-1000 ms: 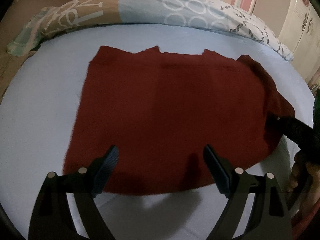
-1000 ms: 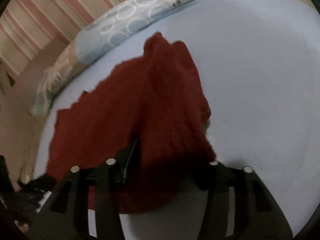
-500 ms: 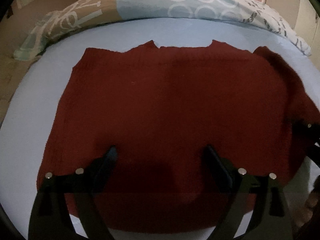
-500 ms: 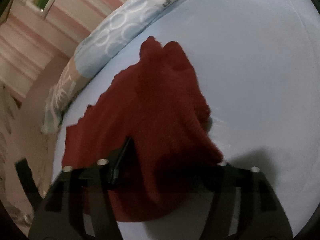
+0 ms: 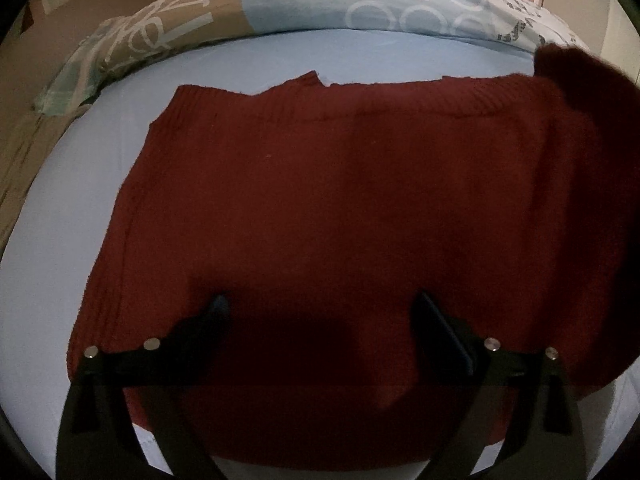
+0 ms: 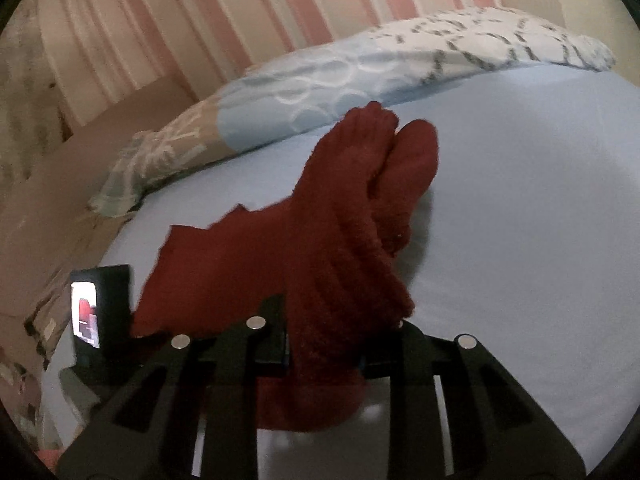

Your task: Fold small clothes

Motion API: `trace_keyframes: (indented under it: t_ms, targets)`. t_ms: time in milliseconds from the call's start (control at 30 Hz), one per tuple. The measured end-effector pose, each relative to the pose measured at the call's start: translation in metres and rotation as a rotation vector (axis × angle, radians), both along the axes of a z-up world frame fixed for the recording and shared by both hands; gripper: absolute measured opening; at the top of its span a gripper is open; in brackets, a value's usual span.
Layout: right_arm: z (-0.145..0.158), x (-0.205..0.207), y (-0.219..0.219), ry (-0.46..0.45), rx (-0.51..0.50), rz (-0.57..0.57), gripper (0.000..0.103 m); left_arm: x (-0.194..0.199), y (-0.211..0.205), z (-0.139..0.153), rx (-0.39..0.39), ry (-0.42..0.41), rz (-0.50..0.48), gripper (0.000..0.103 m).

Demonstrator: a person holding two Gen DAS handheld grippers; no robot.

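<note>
Garment: dark red ribbed knit sweater [image 5: 320, 208], flat on pale blue bed sheet [image 5: 80, 200]. Right tool [image 6: 324, 344], jaws just closing, clamped on its lifted right edge, presumably to fold it inward. Left tool [image 5: 320, 312] spread wide above hem, gripping nothing. Open sheet on both sides; patterned pillow [image 5: 320, 4] beyond.

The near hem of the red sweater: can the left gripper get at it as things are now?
Probably yes. The left gripper is open right above the sweater, near that hem, and nothing lies between.
</note>
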State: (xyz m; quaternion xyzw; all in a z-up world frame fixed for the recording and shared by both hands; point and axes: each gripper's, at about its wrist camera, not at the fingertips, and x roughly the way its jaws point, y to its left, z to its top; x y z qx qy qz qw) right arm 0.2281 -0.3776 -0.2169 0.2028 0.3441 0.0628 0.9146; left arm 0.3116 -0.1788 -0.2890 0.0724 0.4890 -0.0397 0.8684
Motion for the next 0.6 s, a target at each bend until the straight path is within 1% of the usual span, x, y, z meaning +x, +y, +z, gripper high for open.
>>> trace_keyframes:
  t_ms: [67, 200, 267, 333, 400, 467, 567, 600]
  targets:
    - [0.004, 0.002, 0.005, -0.002, 0.014, 0.022, 0.022, 0.001, 0.001, -0.001, -0.008, 0.003, -0.002, 0.096]
    - [0.014, 0.009, 0.018, -0.006, 0.006, 0.045, 0.022, 0.002, 0.005, -0.001, -0.024, 0.009, -0.014, 0.097]
    - [0.022, 0.012, 0.027, -0.017, 0.023, 0.055, 0.022, 0.002, 0.013, 0.004, -0.064, 0.015, -0.026, 0.096]
    - [0.029, 0.014, 0.04, -0.033, 0.035, 0.076, 0.022, -0.003, 0.03, 0.016, -0.106, 0.012, -0.026, 0.096]
    - [0.036, 0.015, 0.056, -0.048, 0.034, 0.104, 0.022, -0.008, 0.053, 0.032, -0.123, -0.021, -0.021, 0.096]
    - [0.042, 0.017, 0.078, -0.059, 0.035, 0.137, 0.021, -0.011, 0.087, 0.048, -0.135, -0.052, -0.028, 0.097]
    - [0.044, 0.022, 0.115, -0.061, 0.034, 0.178, 0.021, -0.007, 0.145, 0.054, -0.061, -0.045, -0.007, 0.097]
    - [0.043, 0.025, 0.126, -0.058, 0.039, 0.188, 0.021, -0.006, 0.162, 0.053, -0.053, -0.046, 0.004, 0.097]
